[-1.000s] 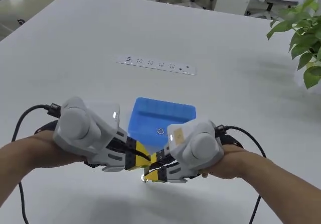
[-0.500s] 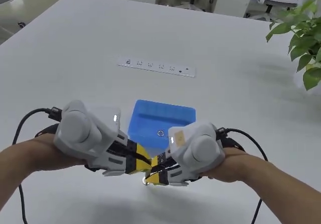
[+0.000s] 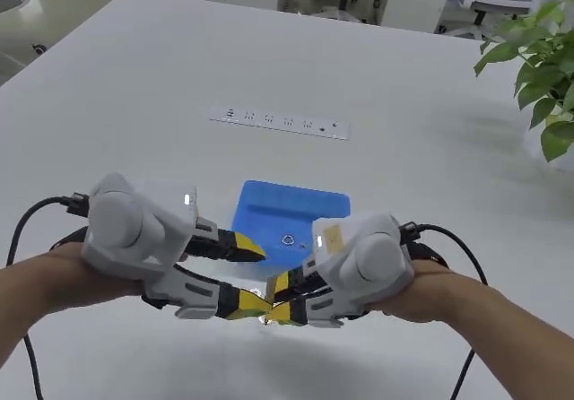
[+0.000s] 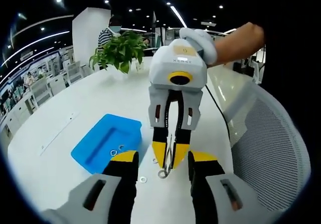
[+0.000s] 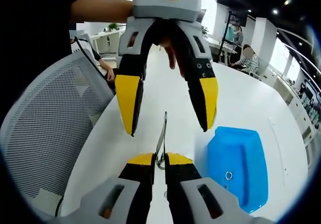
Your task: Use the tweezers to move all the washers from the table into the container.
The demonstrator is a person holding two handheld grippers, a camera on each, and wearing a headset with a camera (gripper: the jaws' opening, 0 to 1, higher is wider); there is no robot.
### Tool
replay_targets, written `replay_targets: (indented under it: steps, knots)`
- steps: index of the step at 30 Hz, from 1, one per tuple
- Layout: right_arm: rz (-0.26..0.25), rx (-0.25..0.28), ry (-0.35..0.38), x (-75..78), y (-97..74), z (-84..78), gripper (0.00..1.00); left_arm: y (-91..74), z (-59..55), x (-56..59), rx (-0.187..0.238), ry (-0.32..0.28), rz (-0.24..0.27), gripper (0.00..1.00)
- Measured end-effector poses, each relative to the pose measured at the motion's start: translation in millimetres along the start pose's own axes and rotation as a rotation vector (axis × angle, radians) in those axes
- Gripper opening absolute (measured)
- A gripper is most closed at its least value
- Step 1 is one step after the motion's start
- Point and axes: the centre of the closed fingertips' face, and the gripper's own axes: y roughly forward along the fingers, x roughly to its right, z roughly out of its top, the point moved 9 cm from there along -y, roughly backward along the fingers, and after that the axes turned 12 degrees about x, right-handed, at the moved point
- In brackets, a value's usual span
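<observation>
head view and both gripper views, washer transfer partly complete. the blue container (image 3: 269, 204) lies flat on the white tabletop (image 3: 179, 77), just beyond the two tools. in the left gripper view two small metal rings, washers in the container (image 4: 113, 152), rest close together on its floor near the edge closest to the tools. at least two remain outside it: the washer at the tweezer tips (image 4: 163, 174) and a loose washer (image 4: 144, 179) just beside it, both on the tabletop between the container and the person. a third speck near them is too small to identify. on this evidence the task appears to be under way, with an early share delivered and several pieces left to carry.

the right hand-held gripper (image 5: 159, 160) has its jaws together, clamped on the tweezers (image 5: 161, 136), a thin bright steel pair whose tips point down to the tabletop. the tips stand at the ring of one washer; whether they already pinch it cannot be told. the left hand-held gripper (image 3: 251, 276) faces the right one with its yellow-tipped jaws spread wide and nothing between them, near the tweezers but not touching them.

the washers are flat, thin, silver rings with an open centre, small against the container, likely to slide on the smooth tabletop when nudged.
</observation>
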Motion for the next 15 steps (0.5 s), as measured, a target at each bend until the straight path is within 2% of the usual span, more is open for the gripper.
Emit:
replay_targets:
  steps: [2,8,15]
  knots:
    - [-0.006,0.005,-0.001,0.7,-2.1,1.9,0.08,-1.7,-0.6,0.9,0.005,0.002,0.007,0.51]
    - [-0.016,0.016,-0.010,3.1,-9.7,10.6,0.08,-5.7,-4.6,2.8,0.011,-0.054,0.049,0.71]
    - [-0.021,0.016,-0.031,9.2,-19.2,22.2,0.08,-10.9,-6.5,6.5,0.028,-0.080,0.074,0.77]
